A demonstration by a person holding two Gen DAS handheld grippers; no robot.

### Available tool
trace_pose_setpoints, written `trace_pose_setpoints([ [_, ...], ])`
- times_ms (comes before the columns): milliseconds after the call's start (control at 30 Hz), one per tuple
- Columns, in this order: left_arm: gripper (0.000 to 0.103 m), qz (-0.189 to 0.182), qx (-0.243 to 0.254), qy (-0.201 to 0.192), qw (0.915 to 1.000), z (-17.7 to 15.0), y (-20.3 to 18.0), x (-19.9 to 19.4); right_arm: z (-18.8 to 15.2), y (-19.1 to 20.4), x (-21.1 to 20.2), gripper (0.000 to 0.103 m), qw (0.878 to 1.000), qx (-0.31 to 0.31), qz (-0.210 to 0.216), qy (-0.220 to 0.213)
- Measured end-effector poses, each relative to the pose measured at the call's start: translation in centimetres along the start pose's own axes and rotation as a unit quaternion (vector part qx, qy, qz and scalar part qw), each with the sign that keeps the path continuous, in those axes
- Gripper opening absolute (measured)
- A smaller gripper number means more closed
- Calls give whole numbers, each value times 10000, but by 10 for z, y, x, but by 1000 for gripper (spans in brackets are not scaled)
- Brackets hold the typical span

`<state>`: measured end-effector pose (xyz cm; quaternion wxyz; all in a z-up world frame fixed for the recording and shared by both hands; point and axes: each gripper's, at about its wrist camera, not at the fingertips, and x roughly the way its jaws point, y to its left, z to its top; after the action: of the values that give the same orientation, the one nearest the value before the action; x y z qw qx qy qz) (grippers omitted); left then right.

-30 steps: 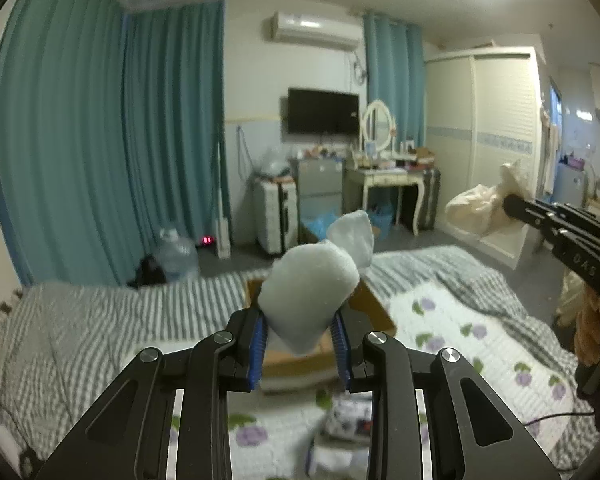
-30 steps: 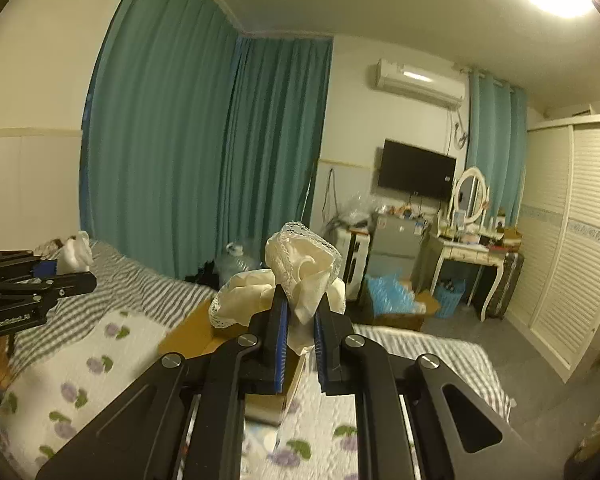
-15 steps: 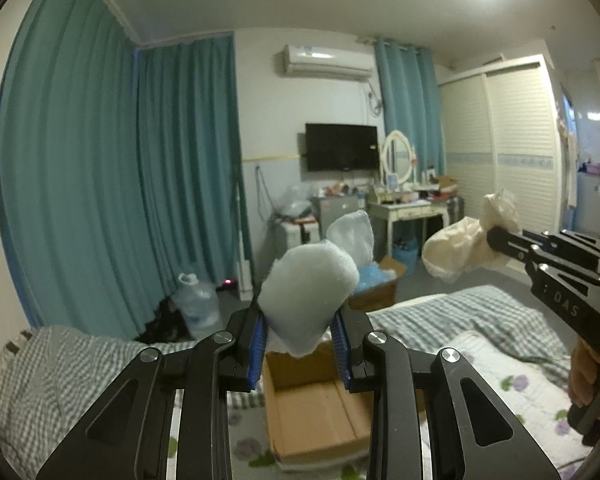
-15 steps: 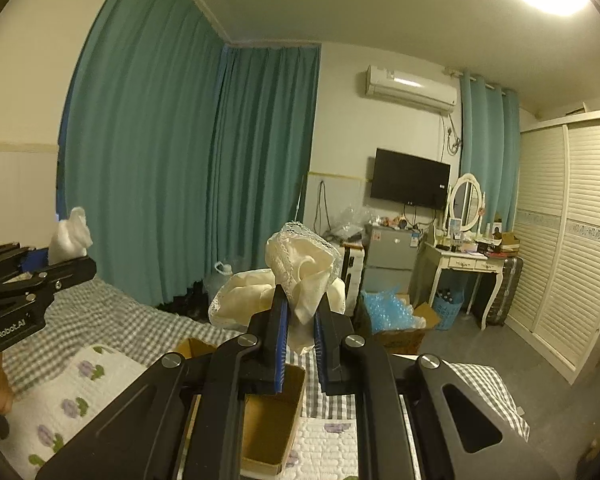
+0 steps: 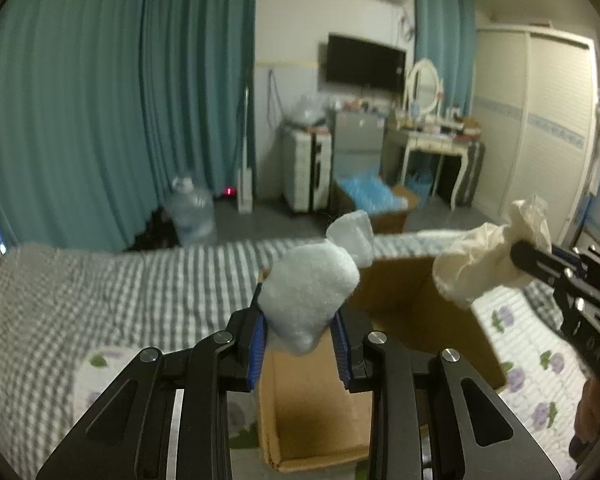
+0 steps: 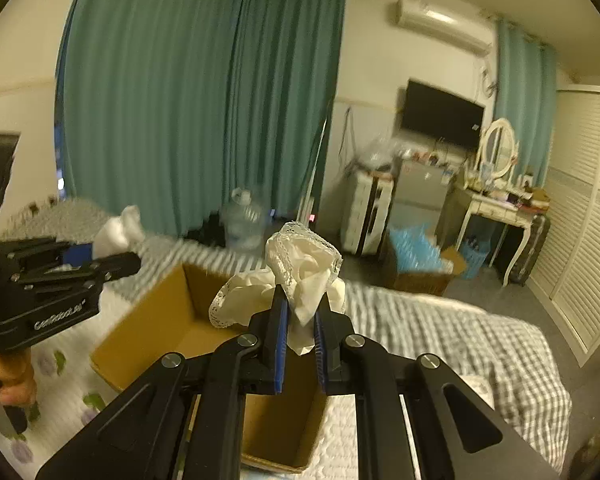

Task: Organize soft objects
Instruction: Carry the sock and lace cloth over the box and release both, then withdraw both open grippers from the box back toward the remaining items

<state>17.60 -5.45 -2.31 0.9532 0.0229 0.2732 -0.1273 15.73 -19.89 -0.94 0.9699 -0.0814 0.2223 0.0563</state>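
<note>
My left gripper is shut on a white fluffy sock and holds it in the air above an open cardboard box on the bed. My right gripper is shut on a cream lace-edged cloth above the same box. The right gripper with its cloth shows at the right of the left wrist view. The left gripper with its sock shows at the left of the right wrist view.
The box sits on a bed with a grey checked blanket and a white floral quilt. Teal curtains, a water jug, a dressing table and a wardrobe stand beyond the bed.
Both views have tilted down from the room towards the bed. The box now sits larger and directly under both grippers. Both grips are unchanged.
</note>
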Motion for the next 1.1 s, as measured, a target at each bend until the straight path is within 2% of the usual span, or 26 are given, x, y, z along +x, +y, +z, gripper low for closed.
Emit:
trace_pose_setpoints([
  [233,28,-25,204,653,9977,-26,-15,42,-37,22,56,11,9957,-278,166,873],
  [433,29,-16,341,1230,9918,-40,-27,70,-58,30,80,12,9902,-344,193,1336],
  [467,32,24,388,1279,9910,-42,-28,72,-60,30,83,12,9895,-349,176,1395],
  [600,34,150,655,1260,9898,-46,-38,72,-66,33,82,12,9884,-353,213,1459],
  [700,35,149,600,1318,9893,-44,-37,73,-67,32,77,23,9894,-362,197,1393],
  [733,36,144,531,1335,9895,-43,-37,72,-67,31,74,30,9900,-358,191,1349],
  [767,45,142,441,1352,9897,-42,-36,72,-66,30,71,37,9905,-356,189,1315],
  [800,59,131,380,1351,9900,-41,-33,73,-63,29,70,40,9909,-352,186,1282],
  [867,68,172,267,1246,9917,-36,-31,68,-61,28,60,45,9923,-342,148,1179],
  [900,78,144,220,1108,9935,-33,-30,63,-59,25,55,46,9932,-315,129,1117],
  [967,85,154,231,921,9954,-27,-31,53,-56,21,47,50,9942,-257,123,1034],
  [1100,85,200,177,641,9976,-15,-32,35,-44,9,27,51,9965,-106,54,825],
])
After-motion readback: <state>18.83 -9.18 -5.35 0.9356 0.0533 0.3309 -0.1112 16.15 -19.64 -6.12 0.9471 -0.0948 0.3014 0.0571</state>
